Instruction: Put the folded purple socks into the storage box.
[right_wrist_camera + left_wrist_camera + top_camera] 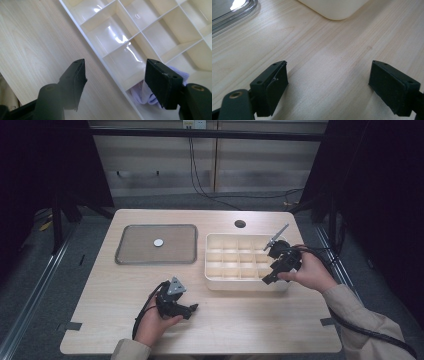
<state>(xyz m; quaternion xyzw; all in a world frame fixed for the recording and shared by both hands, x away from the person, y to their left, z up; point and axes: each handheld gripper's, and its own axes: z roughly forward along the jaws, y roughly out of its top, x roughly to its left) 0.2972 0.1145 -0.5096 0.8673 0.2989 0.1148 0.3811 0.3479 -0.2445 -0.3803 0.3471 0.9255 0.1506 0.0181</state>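
High view: pale wooden table, clear tray at left centre, small round white disc lying in it. Cream compartment box at right centre. Left gripper held low over bare wood near the front edge, well apart from tray and box, jaws pointing right. Right gripper at the box's front right corner, hand behind it, black cable trailing off over the sleeve.

Left gripper view: 2 black jaws spread wide, nothing between them but bare table. Tray corner at upper left, rounded box corner at top centre, both well ahead of the jaws.

Right gripper view: jaws spread wide, straddling the box's outer wall; 1 jaw over the table, the other over a compartment. White cloth lying in the corner compartment, just beside and partly behind the jaw on that side; touching or not, cannot tell. Other compartments in sight glossy and bare.
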